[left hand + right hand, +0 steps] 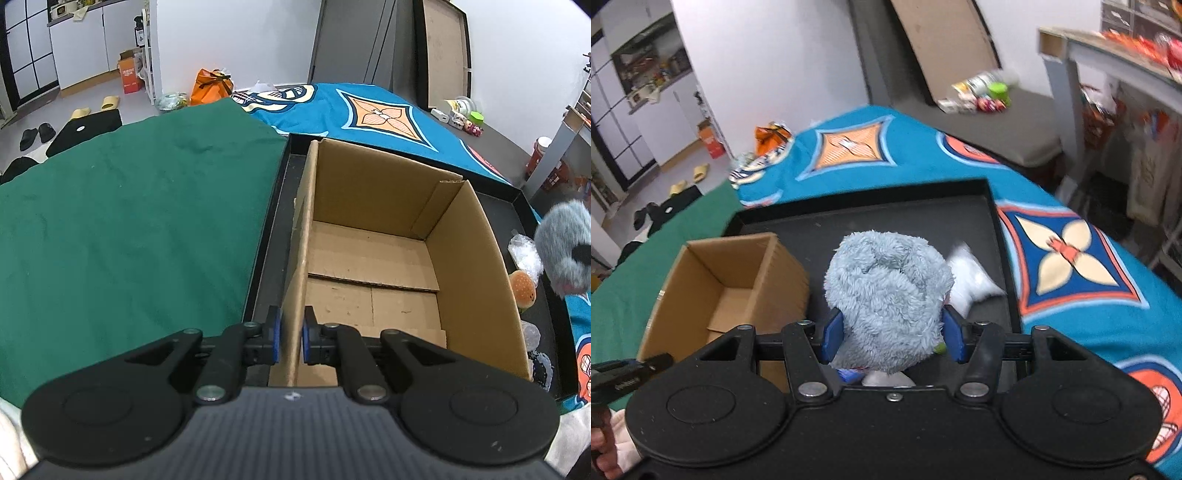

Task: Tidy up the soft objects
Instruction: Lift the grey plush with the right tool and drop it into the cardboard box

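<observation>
A fluffy grey-blue plush toy (886, 295) sits pinched between the right gripper (892, 334) fingers above a black tray (993, 221). The left gripper (291, 334) fingers clamp a wall of the empty cardboard box (476, 280) standing in that tray

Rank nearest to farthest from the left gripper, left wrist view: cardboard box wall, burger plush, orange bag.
1. cardboard box wall: clamped between the left gripper fingers.
2. burger plush: right of the box, in the black tray.
3. orange bag: far back on the floor.
</observation>
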A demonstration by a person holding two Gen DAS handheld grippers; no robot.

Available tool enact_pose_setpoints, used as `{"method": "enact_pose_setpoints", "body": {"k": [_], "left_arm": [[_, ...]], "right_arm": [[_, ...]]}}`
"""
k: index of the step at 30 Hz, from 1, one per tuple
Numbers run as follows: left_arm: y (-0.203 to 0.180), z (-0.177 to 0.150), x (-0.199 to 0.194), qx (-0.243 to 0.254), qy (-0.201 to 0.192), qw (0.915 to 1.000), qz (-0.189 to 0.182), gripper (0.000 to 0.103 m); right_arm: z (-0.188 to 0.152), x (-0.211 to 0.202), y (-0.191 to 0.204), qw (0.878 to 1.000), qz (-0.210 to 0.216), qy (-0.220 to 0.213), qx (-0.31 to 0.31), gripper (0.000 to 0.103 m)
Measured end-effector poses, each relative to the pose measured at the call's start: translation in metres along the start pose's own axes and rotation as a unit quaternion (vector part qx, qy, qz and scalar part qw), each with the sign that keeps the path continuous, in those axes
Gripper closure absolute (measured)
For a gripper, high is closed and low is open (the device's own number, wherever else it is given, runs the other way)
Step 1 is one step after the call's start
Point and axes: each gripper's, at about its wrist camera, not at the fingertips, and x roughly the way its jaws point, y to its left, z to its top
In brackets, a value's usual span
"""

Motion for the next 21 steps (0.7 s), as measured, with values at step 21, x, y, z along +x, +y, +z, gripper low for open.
{"method": "enact_pose_setpoints", "body": {"k": [21], "left_arm": [[0.009,0.003,0.003,-0.023,-0.007,0.9997,-0.007,0.092]], "right_arm": [[0.015,0.01,0.08,0.995,0.08,-0.025,-0.05,0.049]]}}
